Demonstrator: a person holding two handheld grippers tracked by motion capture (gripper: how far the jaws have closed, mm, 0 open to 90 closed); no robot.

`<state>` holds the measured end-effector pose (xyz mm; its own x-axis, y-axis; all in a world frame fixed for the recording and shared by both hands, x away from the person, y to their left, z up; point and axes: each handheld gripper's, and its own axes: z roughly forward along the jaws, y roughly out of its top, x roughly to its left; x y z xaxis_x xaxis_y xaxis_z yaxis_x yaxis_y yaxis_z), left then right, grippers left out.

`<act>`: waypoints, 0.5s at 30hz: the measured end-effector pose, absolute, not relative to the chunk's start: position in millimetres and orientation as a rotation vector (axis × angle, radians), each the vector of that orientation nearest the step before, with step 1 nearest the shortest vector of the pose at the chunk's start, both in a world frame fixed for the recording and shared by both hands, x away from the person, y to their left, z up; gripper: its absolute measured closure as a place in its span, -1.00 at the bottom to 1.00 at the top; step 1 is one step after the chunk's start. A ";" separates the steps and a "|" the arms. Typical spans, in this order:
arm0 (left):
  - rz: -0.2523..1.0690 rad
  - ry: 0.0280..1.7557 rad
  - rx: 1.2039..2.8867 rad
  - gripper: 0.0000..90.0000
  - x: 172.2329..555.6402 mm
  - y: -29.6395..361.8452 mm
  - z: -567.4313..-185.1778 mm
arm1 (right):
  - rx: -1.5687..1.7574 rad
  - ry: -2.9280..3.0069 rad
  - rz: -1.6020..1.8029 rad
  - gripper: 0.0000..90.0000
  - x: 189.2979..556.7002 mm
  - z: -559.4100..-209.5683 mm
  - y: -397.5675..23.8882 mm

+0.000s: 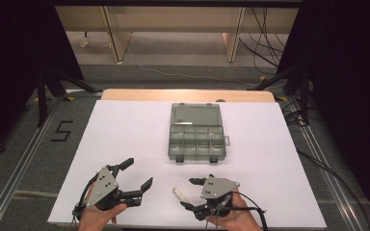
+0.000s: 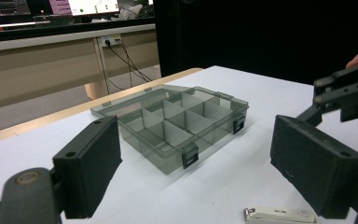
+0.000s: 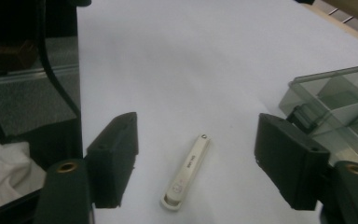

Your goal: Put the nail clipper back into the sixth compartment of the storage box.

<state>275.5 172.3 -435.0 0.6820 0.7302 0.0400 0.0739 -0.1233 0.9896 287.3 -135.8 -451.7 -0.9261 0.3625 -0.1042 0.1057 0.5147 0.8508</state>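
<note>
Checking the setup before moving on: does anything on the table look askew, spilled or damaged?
Nothing stands out. The compartment box lies open and square on the white sheet, its compartments apparently empty. The small white clip-like tool lies loose between the right gripper's open jaws, untouched.

grey carpet floor (image 1: 9, 159), beige desks (image 1: 173, 19) behind, black curtains (image 1: 351, 72).

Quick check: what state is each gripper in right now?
Left gripper: jaws open, holding nothing.
Right gripper: jaws open around the small white flat clip, not touching it.
</note>
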 end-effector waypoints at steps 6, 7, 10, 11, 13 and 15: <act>0.642 0.665 1.621 -0.65 275.4 171.9 -434.7 | 0.329 2.550 1.338 -0.05 292.8 -455.8 -124.6; 0.642 0.665 1.621 -0.65 275.4 171.9 -434.7 | 0.329 2.550 1.338 -0.05 292.8 -455.8 -124.6; 0.632 0.690 1.621 -0.65 273.8 171.5 -435.3 | 0.296 2.594 1.303 0.10 295.4 -459.6 -117.0; 0.632 0.690 1.621 -0.65 273.8 171.5 -435.3 | 0.296 2.594 1.303 0.10 295.4 -459.6 -117.0; 0.660 0.667 1.625 -0.65 275.0 172.7 -434.4 | 0.272 2.629 1.274 0.17 296.4 -462.2 -113.5; 0.703 0.606 1.670 -0.65 278.2 176.6 -432.6 | 0.243 2.661 1.227 0.27 298.2 -466.0 -109.0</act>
<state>278.2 176.6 -432.6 0.6854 0.7165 0.1297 0.0227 -0.1991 0.9797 298.2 -109.0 -466.0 -0.9662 0.2319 -0.1127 0.0648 0.6414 0.7645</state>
